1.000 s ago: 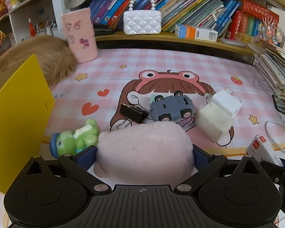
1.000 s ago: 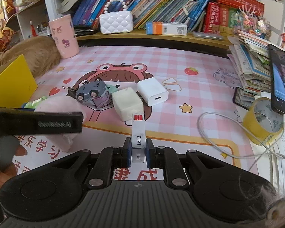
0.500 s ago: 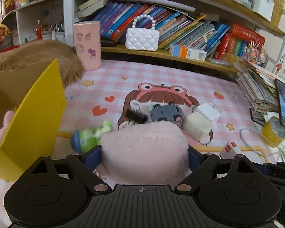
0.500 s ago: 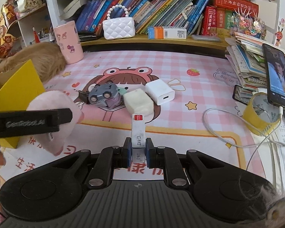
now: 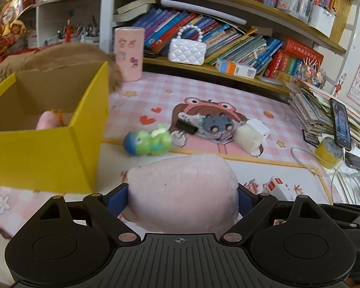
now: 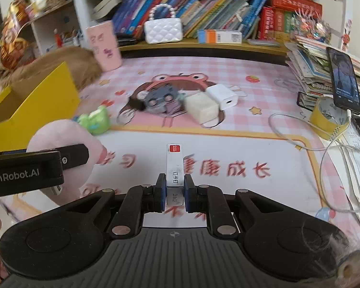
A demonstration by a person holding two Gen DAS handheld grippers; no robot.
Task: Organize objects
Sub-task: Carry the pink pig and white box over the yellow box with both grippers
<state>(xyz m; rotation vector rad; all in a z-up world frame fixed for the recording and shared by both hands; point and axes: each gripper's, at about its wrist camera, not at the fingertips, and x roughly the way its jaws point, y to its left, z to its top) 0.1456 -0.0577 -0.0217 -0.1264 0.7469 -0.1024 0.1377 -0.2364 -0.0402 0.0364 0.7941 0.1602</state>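
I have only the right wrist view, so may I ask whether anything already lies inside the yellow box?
Observer: Yes. The left wrist view looks into the yellow box: a small pink toy with an orange bit lies on its floor.
Operator: Thank you. Do both pads of the left tongs hold the pink plush?
Observer: Both blue pads press on its sides; the jaws have just been closing, with the plush between them.
Operator: Is the plush over the box yet?
Observer: Not yet; in that view the box's open top stands off to the plush's left.
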